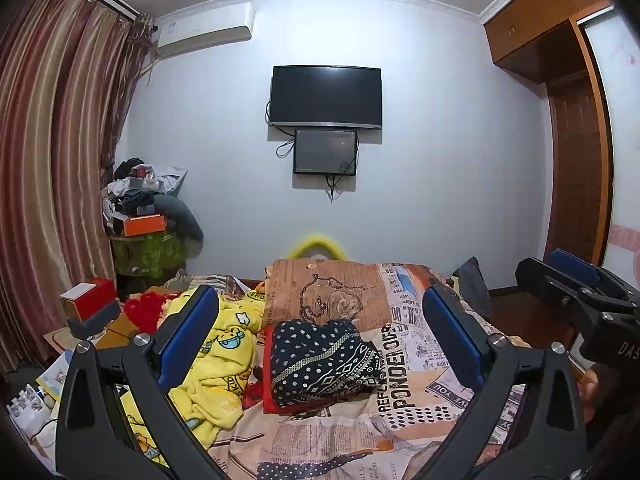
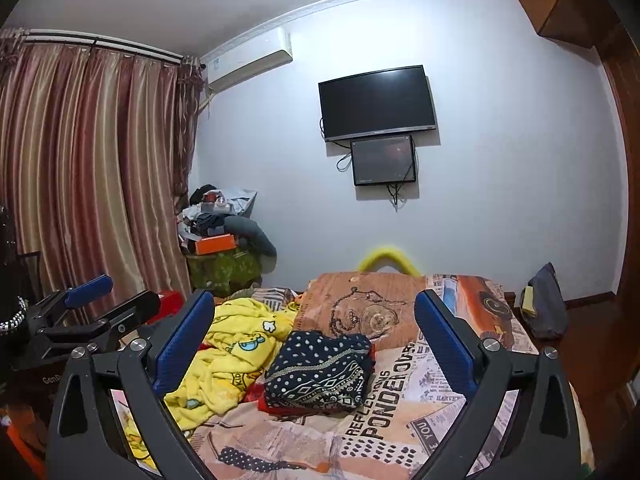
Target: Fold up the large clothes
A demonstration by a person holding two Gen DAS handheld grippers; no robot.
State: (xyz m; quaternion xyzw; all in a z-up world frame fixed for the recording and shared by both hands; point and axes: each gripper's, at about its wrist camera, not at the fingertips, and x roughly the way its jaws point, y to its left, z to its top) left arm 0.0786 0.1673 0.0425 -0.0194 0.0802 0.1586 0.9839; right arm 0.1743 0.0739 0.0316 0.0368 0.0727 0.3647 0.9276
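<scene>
A folded dark navy garment with white dots and patterned bands [image 1: 320, 360] lies on the bed, over a red layer; it also shows in the right wrist view [image 2: 320, 368]. My left gripper [image 1: 320, 336] is open and empty, held above the bed with the garment between and beyond its blue pads. My right gripper [image 2: 316, 340] is open and empty, held the same way. The right gripper shows at the right edge of the left wrist view [image 1: 576, 292]. The left gripper shows at the left edge of the right wrist view [image 2: 100, 304].
The bed has a newspaper-print cover [image 1: 404, 380]. A crumpled yellow cartoon blanket [image 1: 224, 364] lies left of the garment. A brown printed pillow [image 1: 332, 292] sits behind it. A cluttered stand [image 1: 148, 216], curtains [image 1: 52, 160], wall TV [image 1: 326, 96] and wardrobe [image 1: 576, 120] surround the bed.
</scene>
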